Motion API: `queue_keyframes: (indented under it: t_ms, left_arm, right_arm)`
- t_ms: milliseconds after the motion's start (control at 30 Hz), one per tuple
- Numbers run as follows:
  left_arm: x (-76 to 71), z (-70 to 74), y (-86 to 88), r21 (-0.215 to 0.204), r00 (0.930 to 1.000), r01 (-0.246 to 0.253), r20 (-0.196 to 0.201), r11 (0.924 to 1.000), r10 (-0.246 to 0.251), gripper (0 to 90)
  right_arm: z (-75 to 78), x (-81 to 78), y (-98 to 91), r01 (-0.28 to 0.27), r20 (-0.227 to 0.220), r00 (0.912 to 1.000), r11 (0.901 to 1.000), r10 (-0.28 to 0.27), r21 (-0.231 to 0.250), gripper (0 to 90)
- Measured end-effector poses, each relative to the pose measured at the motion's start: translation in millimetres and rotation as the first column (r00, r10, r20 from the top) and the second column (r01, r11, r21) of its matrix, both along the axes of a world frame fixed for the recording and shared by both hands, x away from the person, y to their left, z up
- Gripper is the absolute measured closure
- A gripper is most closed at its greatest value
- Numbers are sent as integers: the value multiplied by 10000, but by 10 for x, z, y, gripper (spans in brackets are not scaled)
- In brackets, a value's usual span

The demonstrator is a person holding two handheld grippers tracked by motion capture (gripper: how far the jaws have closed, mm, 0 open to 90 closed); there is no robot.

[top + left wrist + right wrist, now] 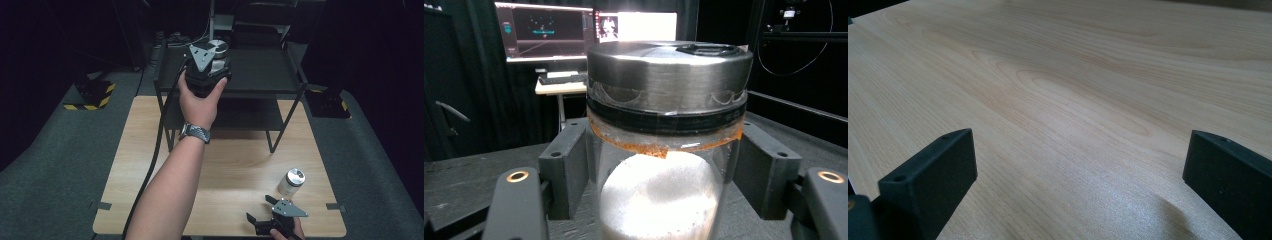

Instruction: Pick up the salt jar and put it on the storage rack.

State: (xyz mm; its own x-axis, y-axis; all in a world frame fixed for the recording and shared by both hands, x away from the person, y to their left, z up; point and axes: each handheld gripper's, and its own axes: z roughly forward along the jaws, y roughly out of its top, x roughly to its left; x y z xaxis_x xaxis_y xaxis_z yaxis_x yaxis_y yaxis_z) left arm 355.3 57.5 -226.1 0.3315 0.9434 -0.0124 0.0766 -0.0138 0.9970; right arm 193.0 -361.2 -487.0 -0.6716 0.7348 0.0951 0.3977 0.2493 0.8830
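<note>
Two jars are in play, and by my reading the work is about half done. One jar (666, 145), clear glass with a metal lid and white powder inside, sits clamped between the left tongs (666, 172), whose pads press on both its sides. In the high view those left tongs (209, 67) are held out over the top level of the black shelf (260, 70) at the far side of the table (235, 165), so the jar looks carried there but not yet let go. Whether its base already rests on the shelf I cannot tell.

A second jar (291, 182) stands upright on the table near its right front corner, just beyond the right tongs (267, 217). It seems to be what is left.

As for pose, the left forearm stretches forward at full reach, the hand wrapped around the tool body. Meanwhile the right tongs (1073, 165) hang low over bare wood, spread wide and grasping nothing.
</note>
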Motion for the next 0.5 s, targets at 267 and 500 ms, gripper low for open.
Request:
queue_keyframes:
  t_ms: [267, 500]
  left_arm:
    - [108, 46, 9, -56, 9997, 70, -249, 10000, -71, 311]
    - [116, -14, -1, -133, 10000, 10, -49, 9999, -10, 311]
  right_arm:
    - [3, 9, -2, -13, -45, 10000, 10000, 13, 8, 2]
    - [1, 13, -8, 13, -81, 10000, 10000, -13, 61, 2]
